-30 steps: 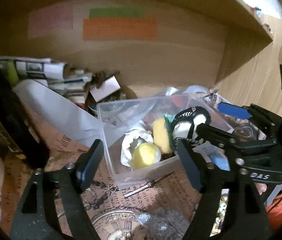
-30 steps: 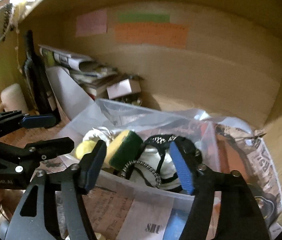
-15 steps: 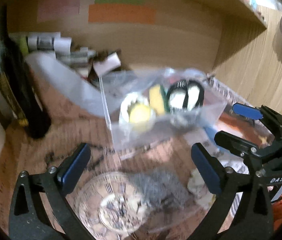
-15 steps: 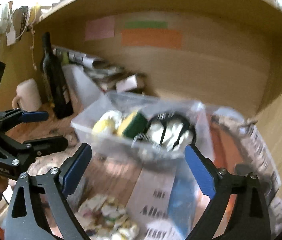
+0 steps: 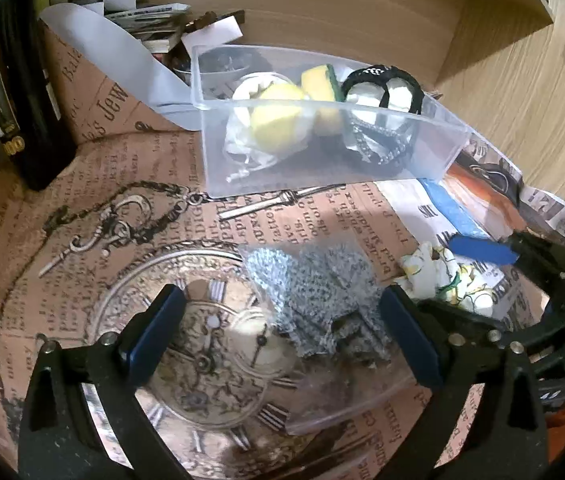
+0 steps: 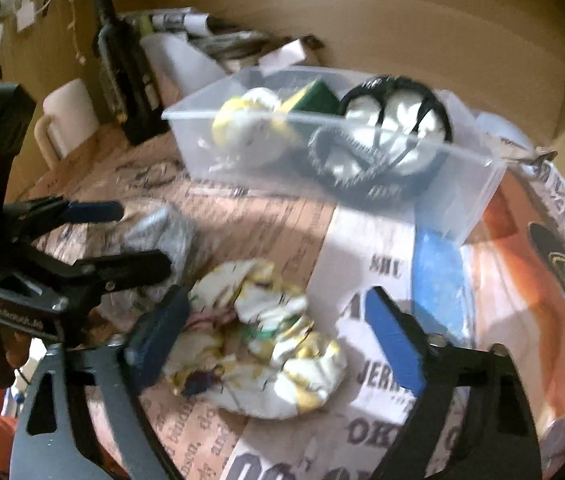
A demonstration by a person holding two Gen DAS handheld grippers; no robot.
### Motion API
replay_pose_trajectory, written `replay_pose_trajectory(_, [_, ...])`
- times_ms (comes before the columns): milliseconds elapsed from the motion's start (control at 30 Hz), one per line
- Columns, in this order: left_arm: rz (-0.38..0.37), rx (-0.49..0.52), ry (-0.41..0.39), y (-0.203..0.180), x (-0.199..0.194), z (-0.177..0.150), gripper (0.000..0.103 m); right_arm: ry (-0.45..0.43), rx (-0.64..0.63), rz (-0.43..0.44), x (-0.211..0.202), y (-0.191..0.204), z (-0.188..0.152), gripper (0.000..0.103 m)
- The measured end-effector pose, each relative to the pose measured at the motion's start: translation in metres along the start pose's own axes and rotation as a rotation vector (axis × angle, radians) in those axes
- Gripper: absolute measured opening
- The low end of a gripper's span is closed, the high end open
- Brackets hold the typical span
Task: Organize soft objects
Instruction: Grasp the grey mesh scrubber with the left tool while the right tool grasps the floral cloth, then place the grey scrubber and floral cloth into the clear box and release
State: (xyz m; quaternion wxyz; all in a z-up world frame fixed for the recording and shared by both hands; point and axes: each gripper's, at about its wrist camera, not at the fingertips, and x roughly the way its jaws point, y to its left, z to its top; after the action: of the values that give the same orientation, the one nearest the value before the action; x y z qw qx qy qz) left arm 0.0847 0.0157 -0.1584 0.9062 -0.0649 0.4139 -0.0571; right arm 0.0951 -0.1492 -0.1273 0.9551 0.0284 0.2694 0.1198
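We see two soft objects lying loose on the printed paper (image 5: 130, 168) that covers the desk. The first is a grey knitted piece in a clear bag (image 5: 314, 292); it lies over the printed clock face, between the fingers of the left gripper (image 5: 282, 332). The jaws of this gripper are wide open and hold nothing; we cannot tell if the fingers touch the bag. The second is a crumpled white and yellow cloth (image 6: 266, 336), just beside the grey piece on its right. In the right wrist view it lies between the fingers of the right gripper (image 6: 274, 340), with the left finger at its edge. These jaws too are spread wide and grip nothing.

Behind both pieces stands a clear plastic box (image 5: 434, 148). Inside it we see a yellow ball in a white cloth (image 5: 274, 116), a yellow and green sponge (image 5: 320, 84) and a white bundle wrapped with black cord (image 6: 394, 120). The box rests partly on the brown paper and partly on a colourful newspaper (image 6: 522, 264) at the right.

At the left a dark bottle (image 6: 126, 72) stands upright, with a white mug (image 6: 68, 116) near it. Behind the box, against the wooden back wall, a pile of rolled papers (image 5: 122, 0) is lying.
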Motion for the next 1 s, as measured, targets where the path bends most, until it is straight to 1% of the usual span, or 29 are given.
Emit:
replay_pose_trajectory(33, [-0.012, 0.011, -0.003, -0.003, -0.001, -0.001, 0.091, 0.015, -0.005, 0.009, 0.001, 0.002, -0.002, 0.07])
replay_pose_trajectory(67, [-0.021, 0.02, -0.004, -0.005, -0.001, -0.002, 0.084, 0.022, -0.009, 0.015, 0.003, 0.003, -0.004, 0.066])
replay_pose_trajectory(100, [-0.03, 0.028, -0.004, -0.008, -0.001, -0.002, 0.078, 0.024, -0.01, 0.022, 0.003, 0.004, -0.006, 0.064])
replay_pose_trajectory(133, [-0.04, 0.033, -0.005, -0.009, -0.002, -0.003, 0.075, 0.018, -0.01, 0.024, 0.003, 0.004, -0.007, 0.057])
replay_pose_trajectory(167, [-0.051, 0.035, -0.003, -0.01, -0.002, -0.004, 0.07, 0.015, -0.011, 0.028, 0.002, 0.005, -0.008, 0.043])
replay_pose_trajectory(200, [-0.06, 0.035, -0.001, -0.012, -0.001, -0.003, 0.065, 0.015, -0.011, 0.031, 0.001, 0.005, -0.007, 0.036])
replay_pose_trajectory(233, [-0.073, 0.036, 0.0, -0.013, -0.001, -0.004, 0.061, 0.016, -0.009, 0.033, 0.001, 0.005, -0.006, 0.029])
replay_pose_trajectory(267, [-0.082, 0.037, 0.002, -0.013, -0.001, -0.003, 0.054, 0.014, -0.005, 0.033, 0.001, 0.004, -0.006, 0.024])
replay_pose_trajectory(300, [-0.092, 0.035, 0.005, -0.014, -0.001, -0.003, 0.05, 0.008, -0.002, 0.025, 0.0, 0.002, -0.006, 0.022])
replay_pose_trajectory(333, [-0.098, 0.034, 0.006, -0.014, -0.001, -0.003, 0.047, 0.003, -0.002, 0.014, 0.0, 0.002, -0.006, 0.018])
replay_pose_trajectory(400, [-0.105, 0.033, 0.002, -0.013, -0.001, -0.002, 0.037, -0.008, 0.001, -0.004, -0.002, 0.0, -0.005, 0.017])
replay_pose_trajectory(500, [-0.108, 0.027, -0.01, -0.012, -0.003, 0.002, 0.03, -0.032, 0.013, -0.02, -0.008, -0.006, -0.001, 0.016])
replay_pose_trajectory(567, [-0.1, 0.031, -0.023, -0.012, -0.007, 0.004, 0.028, -0.053, 0.021, -0.033, -0.013, -0.011, 0.003, 0.015])
replay_pose_trajectory(733, [-0.074, 0.056, -0.084, -0.014, -0.024, 0.017, 0.026, -0.118, 0.032, -0.063, -0.027, -0.021, 0.015, 0.015])
replay_pose_trajectory(1000, [-0.054, 0.076, -0.241, -0.017, -0.058, 0.057, 0.026, -0.252, 0.028, -0.105, -0.05, -0.031, 0.046, 0.015])
